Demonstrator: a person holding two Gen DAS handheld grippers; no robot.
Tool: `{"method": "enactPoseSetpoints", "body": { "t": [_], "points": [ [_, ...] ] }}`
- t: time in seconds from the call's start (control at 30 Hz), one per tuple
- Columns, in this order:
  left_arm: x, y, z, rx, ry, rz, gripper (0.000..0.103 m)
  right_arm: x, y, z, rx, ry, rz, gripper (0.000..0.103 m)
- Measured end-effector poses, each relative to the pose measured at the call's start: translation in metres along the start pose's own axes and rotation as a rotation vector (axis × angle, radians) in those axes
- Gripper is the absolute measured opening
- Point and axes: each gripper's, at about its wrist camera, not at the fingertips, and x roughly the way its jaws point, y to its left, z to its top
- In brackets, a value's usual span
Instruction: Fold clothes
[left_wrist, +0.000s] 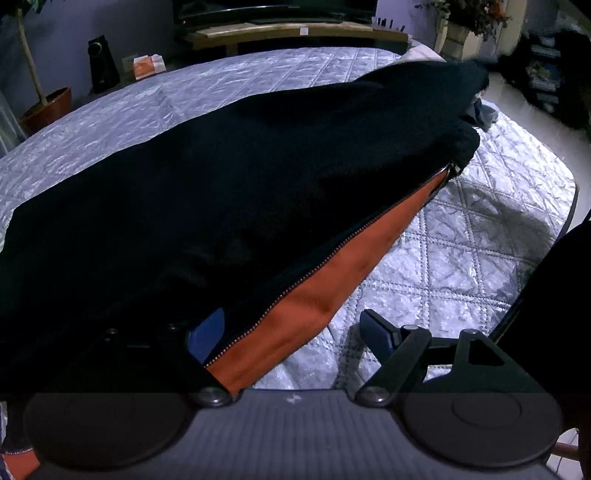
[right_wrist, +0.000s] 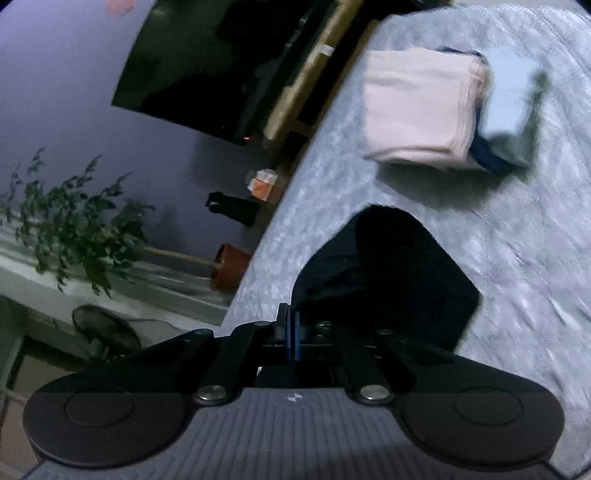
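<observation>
While my right gripper (right_wrist: 291, 328) pinches the black zip-up jacket with orange lining (left_wrist: 229, 206) lifted over the quilted grey bedspread (left_wrist: 461, 266), my left gripper (left_wrist: 291, 336) stands wide around its zipper edge (left_wrist: 332, 254). Folded pink cloth (right_wrist: 417, 107) sits near the bedspread's far edge; bare quilt lies between.

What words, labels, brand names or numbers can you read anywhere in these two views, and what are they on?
No readable text in either view.
Small white emblem on the left gripper body: a mark, no letters.
Same emblem on the right gripper.
White tag on the wooden shelf: too small to read.
Orange box: print too blurred.
</observation>
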Motion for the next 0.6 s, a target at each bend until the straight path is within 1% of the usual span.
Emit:
{"method": "enactPoseSetpoints", "body": {
  "t": [0.07,0.17,0.2,0.3,0.33,0.37,0.4,0.43,0.5,0.57,0.6],
  "points": [
    [0.0,0.001,0.0,0.001,0.0,0.0,0.077,0.007,-0.024,-0.002,0.025,0.007,-0.079,0.002],
    [0.0,0.002,0.0,-0.001,-0.003,0.001,0.077,0.021,-0.05,-0.004,-0.011,0.042,-0.229,0.002],
    [-0.001,0.002,0.0,-0.001,-0.003,0.002,0.077,0.024,-0.051,-0.005,-0.036,0.051,-0.256,0.002],
    [0.001,0.003,0.0,-0.008,-0.004,0.004,0.075,0.03,-0.045,-0.011,-0.121,0.074,-0.305,0.005],
    [0.0,0.004,0.001,-0.012,-0.004,0.005,0.075,0.028,-0.04,-0.011,-0.151,0.078,-0.316,0.008],
    [-0.001,0.005,0.002,-0.021,-0.005,0.006,0.071,0.025,-0.034,-0.01,-0.181,0.082,-0.324,0.015],
    [-0.002,0.009,0.002,-0.041,-0.008,0.005,0.068,0.022,-0.028,-0.01,-0.212,0.085,-0.332,0.017],
    [-0.004,0.013,0.003,-0.062,-0.011,0.003,0.067,0.019,-0.022,-0.009,-0.242,0.088,-0.34,0.02],
    [-0.009,0.024,0.005,-0.123,-0.034,0.007,0.067,0.007,-0.011,-0.007,-0.304,0.064,-0.366,0.02],
    [-0.017,0.037,0.004,-0.185,-0.066,0.027,0.066,-0.005,0.005,-0.006,-0.413,0.035,-0.428,0.021],
    [-0.022,0.043,0.004,-0.215,-0.082,0.037,0.066,-0.008,0.017,-0.01,-0.513,0.028,-0.466,0.021]
  ]
}}
